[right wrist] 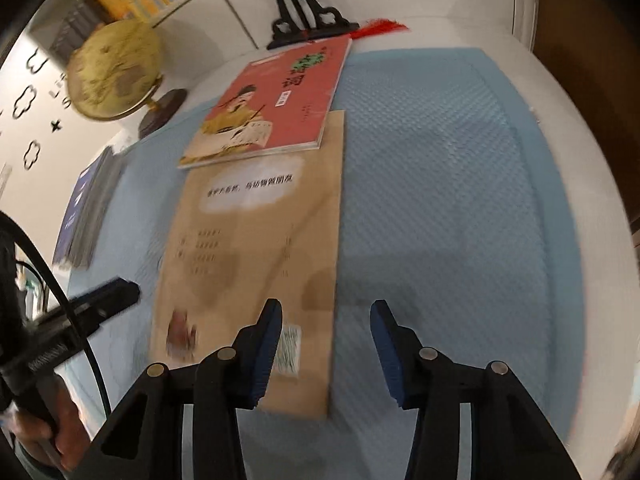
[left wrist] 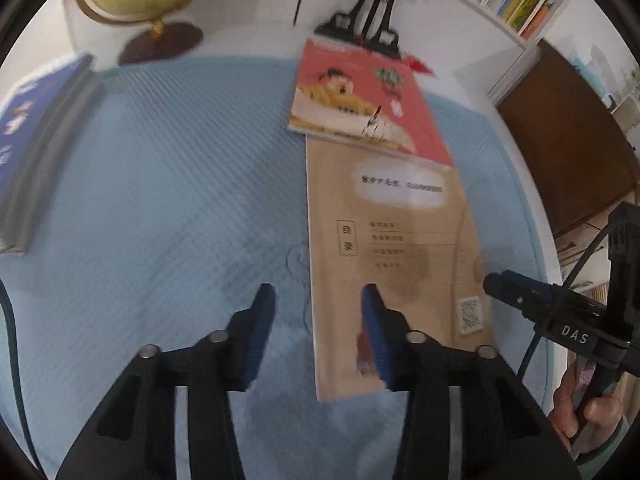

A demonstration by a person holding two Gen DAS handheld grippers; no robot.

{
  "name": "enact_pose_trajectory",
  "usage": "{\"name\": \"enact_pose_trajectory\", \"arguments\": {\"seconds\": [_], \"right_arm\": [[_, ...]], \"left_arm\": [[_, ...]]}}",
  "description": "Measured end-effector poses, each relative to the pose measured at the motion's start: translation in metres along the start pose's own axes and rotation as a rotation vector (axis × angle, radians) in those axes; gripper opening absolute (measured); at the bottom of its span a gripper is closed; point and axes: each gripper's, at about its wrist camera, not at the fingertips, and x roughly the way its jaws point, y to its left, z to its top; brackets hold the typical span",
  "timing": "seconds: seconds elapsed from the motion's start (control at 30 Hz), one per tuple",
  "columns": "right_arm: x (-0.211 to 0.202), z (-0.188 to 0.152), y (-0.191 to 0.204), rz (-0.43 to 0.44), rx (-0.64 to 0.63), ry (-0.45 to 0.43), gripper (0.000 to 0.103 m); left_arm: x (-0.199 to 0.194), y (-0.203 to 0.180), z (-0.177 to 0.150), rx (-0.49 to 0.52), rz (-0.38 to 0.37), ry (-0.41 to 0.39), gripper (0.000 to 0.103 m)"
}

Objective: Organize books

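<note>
- Tan book (left wrist: 394, 248): lies flat on the blue mat (left wrist: 168, 184), cover up; long axis runs from the lower centre of the left wrist view up toward the top, leaning slightly left. In the right wrist view (right wrist: 256, 248) it runs the same way, near end at the bottom of the frame.
- Red book (left wrist: 368, 100): lies flat on the far end of the tan book, turned a little askew to it; its far edge is near a black stand (left wrist: 372, 28) at the top of the frame. Right wrist view: (right wrist: 276, 100).
- Blue book (left wrist: 36, 148): at the left edge of the left wrist view, on the mat, well apart from the other two.
- Left gripper (left wrist: 318, 320): fingers partly apart, nothing between the pads. The tan book's left long edge passes through the gap; the right finger is over the cover, the left finger over bare mat. Whether either touches cannot be told.
- Right gripper (right wrist: 326, 336): fingers partly apart, holding nothing. The tan book's right long edge passes through the gap; the left finger is over the cover near a printed code, the right finger over the mat.
- Globe (right wrist: 116, 72): upper left, beyond the mat.
- Both views are motion-blurred.
</note>
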Motion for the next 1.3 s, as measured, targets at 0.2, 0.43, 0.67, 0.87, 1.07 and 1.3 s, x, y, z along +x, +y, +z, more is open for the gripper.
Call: {"name": "enact_pose_trajectory", "arguments": {"seconds": [0.2,0.43,0.67,0.87,1.07,1.3], "right_arm": [[0.014,0.004,0.017,-0.087,-0.070,-0.016,0.047],[0.008,-0.015,0.017,-0.090,-0.106,0.021,0.050],[-0.020,-0.061,-0.010,-0.115,-0.088,0.057,0.051],[-0.037,-0.088,-0.028,-0.166,-0.099,0.019,0.056],[-0.033,-0.088,-0.026,-0.125,-0.092,-0.026,0.062],[-0.035,-0.079,-0.037,0.042,0.005,0.025,0.063]], "left_arm": [[0.022,-0.008,0.001,0.062,-0.030,0.031,0.039],[0.017,-0.034,-0.025,0.168,-0.117,0.098,0.039],[0.004,-0.060,-0.071,0.190,-0.186,0.153,0.043],[-0.002,-0.077,-0.092,0.226,-0.171,0.168,0.043],[-0.001,-0.062,-0.093,0.120,-0.242,0.136,0.043],[0.000,-0.052,-0.092,0.054,-0.295,0.127,0.043]]}}
